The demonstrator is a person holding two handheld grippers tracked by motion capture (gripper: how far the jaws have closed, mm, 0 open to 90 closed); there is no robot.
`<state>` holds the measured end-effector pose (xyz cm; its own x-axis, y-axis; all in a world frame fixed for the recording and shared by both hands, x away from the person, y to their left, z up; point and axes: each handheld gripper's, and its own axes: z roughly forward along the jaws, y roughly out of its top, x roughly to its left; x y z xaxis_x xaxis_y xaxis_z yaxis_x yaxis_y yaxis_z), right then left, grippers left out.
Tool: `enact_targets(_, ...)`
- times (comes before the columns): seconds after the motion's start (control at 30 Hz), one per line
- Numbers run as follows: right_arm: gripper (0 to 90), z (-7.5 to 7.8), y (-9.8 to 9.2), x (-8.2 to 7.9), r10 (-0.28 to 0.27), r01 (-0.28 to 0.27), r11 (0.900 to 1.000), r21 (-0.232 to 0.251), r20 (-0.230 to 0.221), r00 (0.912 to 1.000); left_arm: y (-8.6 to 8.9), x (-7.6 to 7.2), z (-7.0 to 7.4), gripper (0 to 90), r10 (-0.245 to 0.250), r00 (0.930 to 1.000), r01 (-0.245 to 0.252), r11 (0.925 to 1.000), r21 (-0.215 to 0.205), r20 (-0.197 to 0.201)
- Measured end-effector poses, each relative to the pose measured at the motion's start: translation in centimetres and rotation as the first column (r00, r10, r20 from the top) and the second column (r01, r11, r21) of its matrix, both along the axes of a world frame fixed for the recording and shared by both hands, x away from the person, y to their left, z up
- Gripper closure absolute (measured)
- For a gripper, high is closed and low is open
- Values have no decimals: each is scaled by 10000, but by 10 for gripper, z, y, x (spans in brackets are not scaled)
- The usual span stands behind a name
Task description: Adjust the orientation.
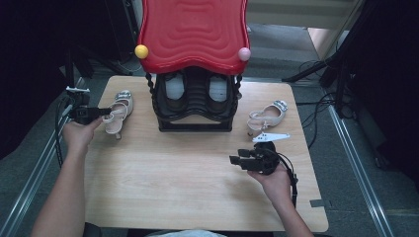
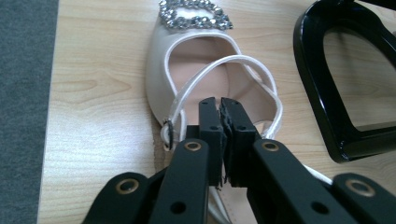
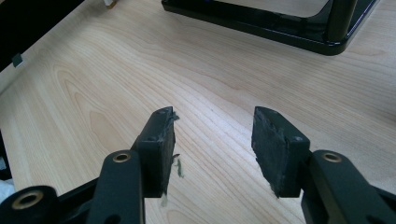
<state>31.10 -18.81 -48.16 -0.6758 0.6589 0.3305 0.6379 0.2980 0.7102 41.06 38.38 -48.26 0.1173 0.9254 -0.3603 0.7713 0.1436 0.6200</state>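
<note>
Holding its fingers wide over bare worktop (image 1: pixel 197 173), the right gripper (image 1: pixel 236 160) waits. At nine o'clock, the left gripper (image 2: pixel 220 116) pinches the strap of the left cream sandal (image 2: pixel 187 70). Next, I think, lifting it toward the black shoe rack (image 1: pixel 195 101).

Left gripper (image 1: pixel 101 112) sits at the left sandal (image 1: pixel 118 111) on the desk (image 1: pixel 188 182), right gripper (image 1: pixel 237 160) hovers near the other sandal (image 1: pixel 267 116).

Light wood desk (image 1: pixel 197 197); grey carpet floor (image 1: pixel 356 197) around it; dark stands and cables (image 1: pixel 316 106) right; metal rail (image 1: pixel 29 182) left; dim surroundings.
</note>
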Motion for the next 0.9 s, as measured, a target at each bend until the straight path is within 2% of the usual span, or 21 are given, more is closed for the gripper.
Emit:
enact_targets(0.1,509,0,0,0,-7,7,10000,-25,24,10000,1,-2,5,811,17,9999,-15,10000,-81,159)
enact_targets(0.13,509,0,-1,0,-8,8,10000,0,29,10000,1,-4,8,767,103,9996,-99,9998,-154,257)
enact_targets(0.27,509,0,-1,0,-1,1,10000,2,37,10000,5,-9,15,671,384,9973,-385,9993,-1,620)
enact_targets(0.37,508,0,-1,0,8,-8,10000,-31,11,10000,6,-8,11,610,503,9975,-518,9982,306,505)
enact_targets(0.43,505,0,0,0,12,-12,10000,-47,7,10000,5,-5,7,579,717,9962,-724,9973,117,487)
enact_targets(0.53,503,-1,0,0,9,-9,10000,-80,-21,10000,4,-1,1,548,778,9962,-790,9964,319,385)
enact_targets(0.63,501,-1,0,1,17,-18,10000,-89,-32,10000,3,3,-7,544,758,9971,-759,9971,57,116)
enact_targets(0.67,499,-1,0,1,15,-15,10000,-94,-39,10000,1,4,-9,547,906,9958,-906,9959,28,91)
enact_targets(0.7,497,-1,0,1,1,-2,10000,-97,-45,10000,1,5,-12,551,986,9951,-987,9951,99,90)
enact_targets(0.8,492,-2,0,1,-42,41,9999,-96,-88,10000,-1,7,-18,551,1261,9920,-1260,9920,-101,64)
enact_targets(0.83,491,-2,0,1,-52,51,9999,-111,-103,9999,-1,7,-20,553,1295,9914,-1295,9916,13,191)
enact_targets(0.87,488,-2,-1,1,-81,80,9999,-121,-108,9999,-3,8,-22,557,1437,9893,-1435,9896,-76,244)
enact_targets(0.9,487,-2,-1,1,-83,82,9999,-113,-112,9999,-4,8,-23,560,1380,9902,-1381,9904,16,233)
